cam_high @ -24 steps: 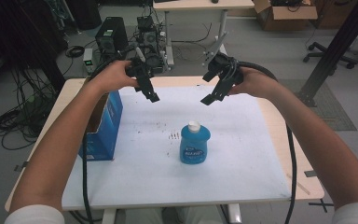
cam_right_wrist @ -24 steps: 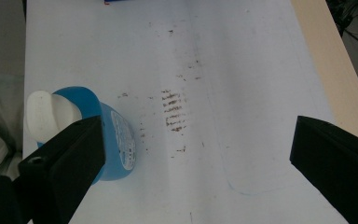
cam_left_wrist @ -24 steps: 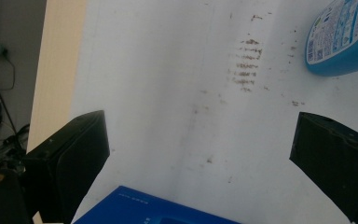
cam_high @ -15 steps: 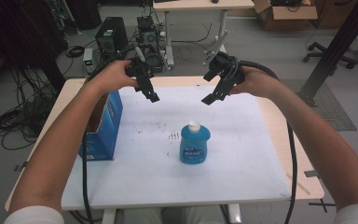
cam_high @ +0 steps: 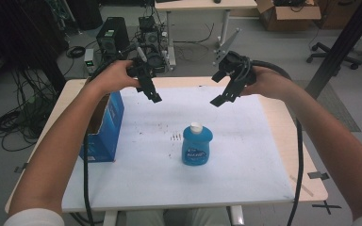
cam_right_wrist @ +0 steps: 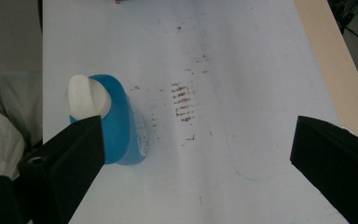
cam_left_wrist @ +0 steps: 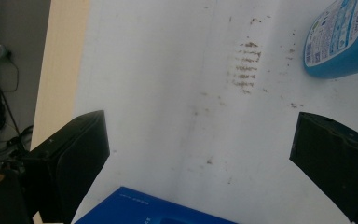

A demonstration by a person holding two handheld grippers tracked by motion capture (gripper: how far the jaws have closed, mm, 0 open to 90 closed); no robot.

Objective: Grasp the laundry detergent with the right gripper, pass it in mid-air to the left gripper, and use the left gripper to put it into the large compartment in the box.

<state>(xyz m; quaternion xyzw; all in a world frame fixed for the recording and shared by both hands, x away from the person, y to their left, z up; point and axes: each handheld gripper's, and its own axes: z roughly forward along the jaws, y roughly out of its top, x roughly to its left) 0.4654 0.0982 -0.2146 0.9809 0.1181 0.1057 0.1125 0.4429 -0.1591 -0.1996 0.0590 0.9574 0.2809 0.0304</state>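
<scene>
1. White sheet spread over a pale wooden table; bare wood showing as a strip along the far edge and down the right side.
2. Rows of small brown marks on the sheet just left of centre, seen closer in the left gripper view and the right gripper view.
3. Blue bottle with a white cap standing upright near the middle of the sheet, just right of the marks, well apart from both grippers.
4. Blue cardboard box standing open at the left edge of the table, partly behind the left forearm.
5. Left gripper held in the air over the far left of the sheet, jaws spread wide, nothing between them; only sheet and a corner of the box under it in the left gripper view.
6. Right gripper held in the air over the far right-centre, jaws likewise wide apart and empty.
7. Open sheet on every side of the bottle, widest toward the near edge and the right.
8. Beyond the table: grey floor, a computer tower and tangled cables at left, another desk, a cardboard carton, an office chair base, and a dark slanted post at right.
</scene>
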